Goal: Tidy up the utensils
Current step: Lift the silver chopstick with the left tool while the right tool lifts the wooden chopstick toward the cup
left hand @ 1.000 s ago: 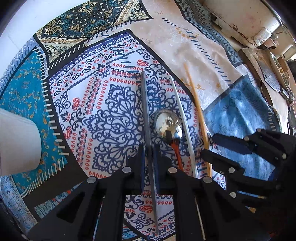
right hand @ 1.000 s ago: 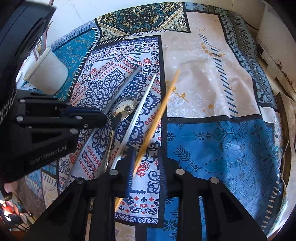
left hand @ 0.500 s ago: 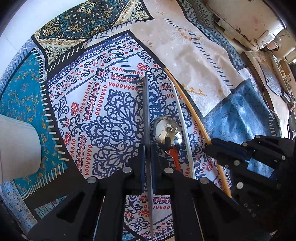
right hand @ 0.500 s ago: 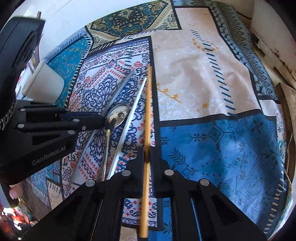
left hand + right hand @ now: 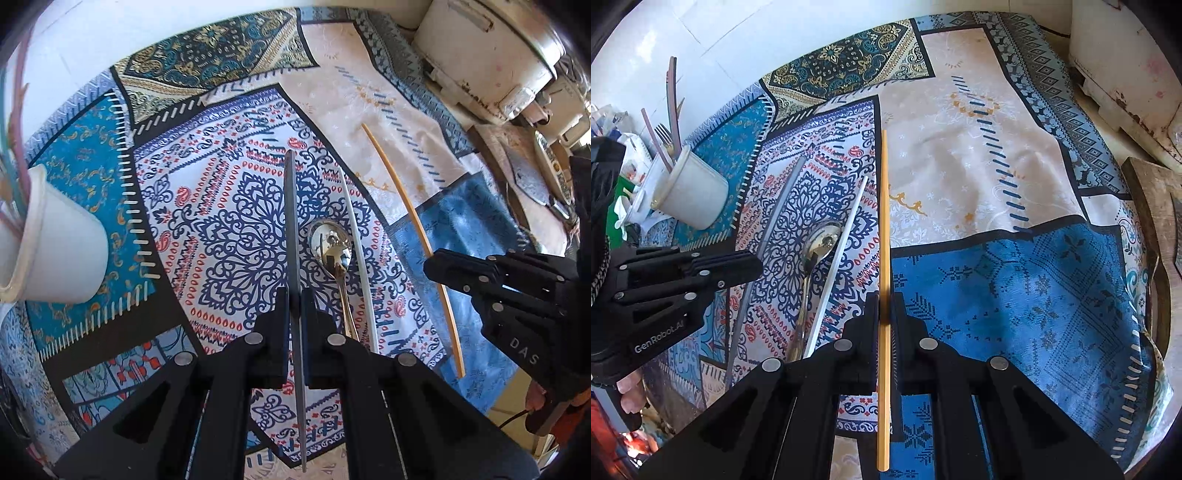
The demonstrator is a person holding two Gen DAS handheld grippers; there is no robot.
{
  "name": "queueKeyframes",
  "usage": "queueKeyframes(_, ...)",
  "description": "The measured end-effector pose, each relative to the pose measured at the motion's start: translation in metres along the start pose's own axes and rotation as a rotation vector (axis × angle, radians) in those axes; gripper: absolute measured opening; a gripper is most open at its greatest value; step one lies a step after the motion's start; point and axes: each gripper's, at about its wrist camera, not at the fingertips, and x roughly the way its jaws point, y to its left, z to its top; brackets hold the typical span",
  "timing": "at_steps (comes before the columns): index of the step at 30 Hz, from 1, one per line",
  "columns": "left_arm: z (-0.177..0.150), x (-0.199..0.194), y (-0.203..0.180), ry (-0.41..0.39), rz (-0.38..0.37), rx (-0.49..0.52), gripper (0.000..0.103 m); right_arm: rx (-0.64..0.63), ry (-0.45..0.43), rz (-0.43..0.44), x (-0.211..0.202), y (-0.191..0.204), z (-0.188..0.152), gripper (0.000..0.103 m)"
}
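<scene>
The grey chopstick (image 5: 291,236) sits pinched between the pads of my left hand-held gripper (image 5: 294,306), its jaws closed tight on it about midway along; the stick runs straight ahead over the patterned middle of the cloth and its near end pokes back past the fingers. My right hand-held gripper (image 5: 885,306) is clamped in the same way on the tan wooden chopstick (image 5: 884,221), which points forward along the border between the blue-and-red patch and the cream patch, with its butt end sticking out toward me.

Between the two held sticks, a shiny metal spoon (image 5: 334,254) lies on the cloth, bowl away from me, and a white chopstick (image 5: 360,266) lies just beside it on the side nearer the tan one.

All of this is on a table covered by a patchwork tablecloth (image 5: 1015,295). Off to my left stands a white cup (image 5: 690,192) that already holds a fork and a few pinkish sticks. A worn white appliance (image 5: 487,55) sits at the far right edge.
</scene>
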Motion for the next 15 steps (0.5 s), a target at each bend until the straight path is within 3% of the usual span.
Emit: queueKeyframes(15,-0.025,-0.093,0.035,-0.231,0.068,-0.123,0.004,-0.088,-0.179,0.107,-0.055,0.054,0.032,0.006)
